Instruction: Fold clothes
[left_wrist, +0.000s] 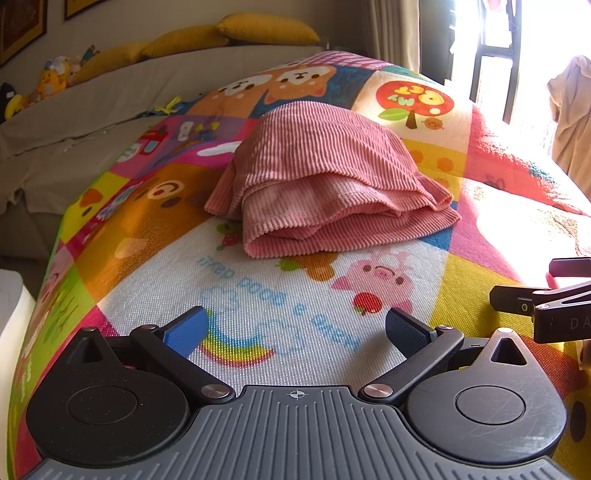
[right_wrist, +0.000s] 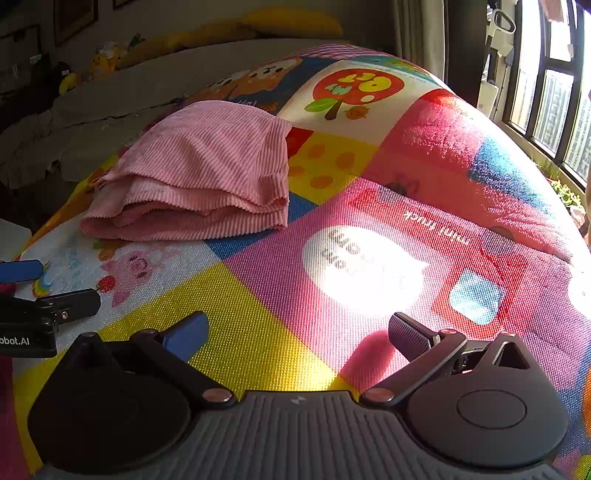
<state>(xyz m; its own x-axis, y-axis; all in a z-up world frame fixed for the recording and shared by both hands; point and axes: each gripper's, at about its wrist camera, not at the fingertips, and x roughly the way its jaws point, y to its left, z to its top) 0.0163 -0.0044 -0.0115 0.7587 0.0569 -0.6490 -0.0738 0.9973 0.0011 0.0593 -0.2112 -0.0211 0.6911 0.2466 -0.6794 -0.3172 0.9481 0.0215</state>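
Note:
A pink ribbed garment (left_wrist: 325, 177) lies folded in a compact stack on the colourful cartoon blanket (left_wrist: 280, 295); in the right wrist view the same garment (right_wrist: 199, 173) sits at the upper left. My left gripper (left_wrist: 297, 330) is open, well short of the garment, with nothing between its fingers. My right gripper (right_wrist: 299, 336) is also open and empty, over the yellow and pink patches to the right of the garment. Each gripper's side shows at the edge of the other's view.
The blanket covers a bed with grey sheets (left_wrist: 74, 122), yellow pillows (left_wrist: 266, 27) and soft toys (left_wrist: 51, 81) at the back left. A window (right_wrist: 546, 81) and a hanging beige cloth (left_wrist: 572, 122) stand on the right. Sunlight falls across the blanket's right half.

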